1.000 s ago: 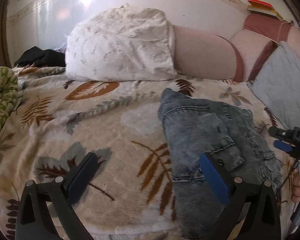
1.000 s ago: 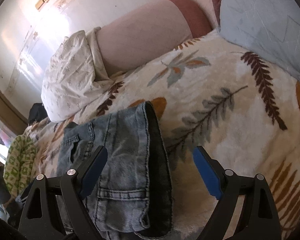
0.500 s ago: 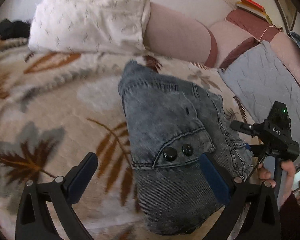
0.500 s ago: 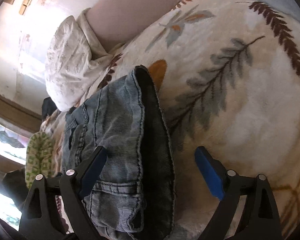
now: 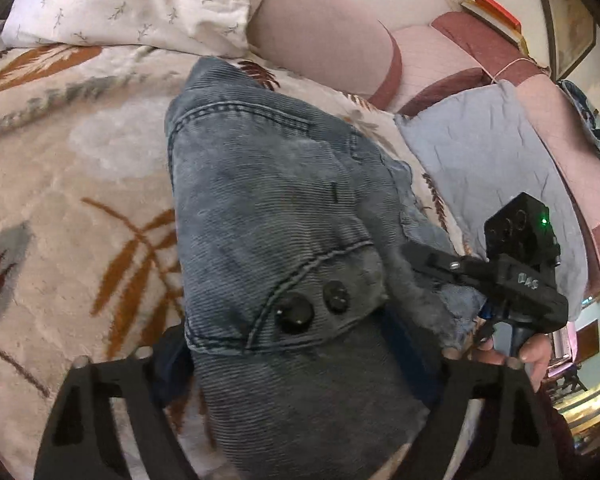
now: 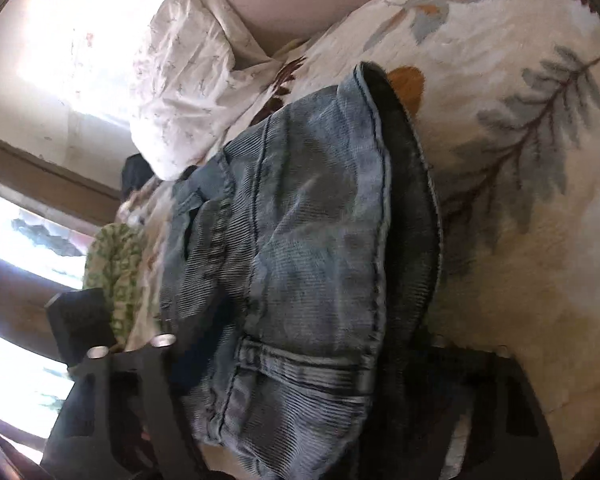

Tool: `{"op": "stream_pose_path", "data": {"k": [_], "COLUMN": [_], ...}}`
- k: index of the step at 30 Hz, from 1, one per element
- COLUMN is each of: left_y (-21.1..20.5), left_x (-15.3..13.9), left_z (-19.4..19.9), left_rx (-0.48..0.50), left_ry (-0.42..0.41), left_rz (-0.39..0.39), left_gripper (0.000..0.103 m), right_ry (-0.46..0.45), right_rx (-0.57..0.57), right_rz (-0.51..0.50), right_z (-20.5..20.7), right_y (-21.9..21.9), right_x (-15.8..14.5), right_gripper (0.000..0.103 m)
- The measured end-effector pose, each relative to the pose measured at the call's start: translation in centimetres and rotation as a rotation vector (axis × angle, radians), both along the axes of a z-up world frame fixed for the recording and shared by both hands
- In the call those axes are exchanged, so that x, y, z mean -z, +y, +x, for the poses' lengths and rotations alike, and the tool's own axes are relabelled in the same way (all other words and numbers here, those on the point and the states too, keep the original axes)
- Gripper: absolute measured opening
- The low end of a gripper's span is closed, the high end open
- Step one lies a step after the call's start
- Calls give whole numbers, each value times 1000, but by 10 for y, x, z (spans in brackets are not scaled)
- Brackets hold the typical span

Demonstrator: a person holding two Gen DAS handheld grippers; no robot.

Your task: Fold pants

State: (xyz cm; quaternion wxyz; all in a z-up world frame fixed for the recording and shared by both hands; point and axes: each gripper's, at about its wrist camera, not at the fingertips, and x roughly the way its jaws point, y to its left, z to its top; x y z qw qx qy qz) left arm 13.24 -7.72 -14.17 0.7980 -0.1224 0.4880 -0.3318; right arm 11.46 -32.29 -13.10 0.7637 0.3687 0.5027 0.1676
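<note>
We had the folded pants [image 5: 284,216] lying on the leaf-patterned blanket [image 5: 80,208] that covered the bed, their far end reaching toward the white pillow [image 5: 140,0] and the pink bolster [image 5: 319,44] at the head of the bed. In the left wrist view our left gripper [image 5: 300,356] sat at the near end of the pants, with the denim bundle filling the space between the two fingers. The blue pads were mostly buried behind the fabric, so we could not tell whether the jaws were pressing on the cloth or only straddling it. A pocket flap with two dark buttons [image 5: 311,306] lay just ahead of that gripper.

Our right gripper [image 6: 300,368] showed the same picture from the other side: the pants [image 6: 300,240] filled the gap between its fingers, a belt loop and waistband seam lay right at the jaws, and we could not tell how firmly, if at all, it gripped. In the left wrist view the right gripper [image 5: 475,304] appeared at the right edge of the pants, its black body touching the frayed denim, with our right hand [image 5: 527,356] wrapped around its handle.

A grey quilted cushion [image 5: 499,168] lay on the blanket beside the pants, toward the bed's right edge. A green patterned cloth [image 6: 116,272] sat near the bed's left edge.
</note>
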Motion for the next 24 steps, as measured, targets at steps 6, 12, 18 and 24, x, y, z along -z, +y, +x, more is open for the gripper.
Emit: {"op": "stream_pose_path", "data": {"k": [6, 12, 18, 24], "left_y": [6, 32, 69, 82], "left_x": [-17, -50, -84, -59], "left_z": [-2, -10, -20, -7], "left_rx": [-21, -90, -178, -243], "left_ry": [-56, -190, -323, -322], "left_rz": [24, 61, 66, 228], "left_gripper": [60, 55, 55, 55], "right_ry": [-41, -133, -284, -335], "right_rx": [-12, -23, -44, -76], "right_rz": [-26, -48, -55, -73], "right_z": [-4, -7, -7, 5], "right_y": [13, 35, 70, 109], "right_x": [-15, -40, -73, -74], "right_gripper": [38, 30, 29, 29]}}
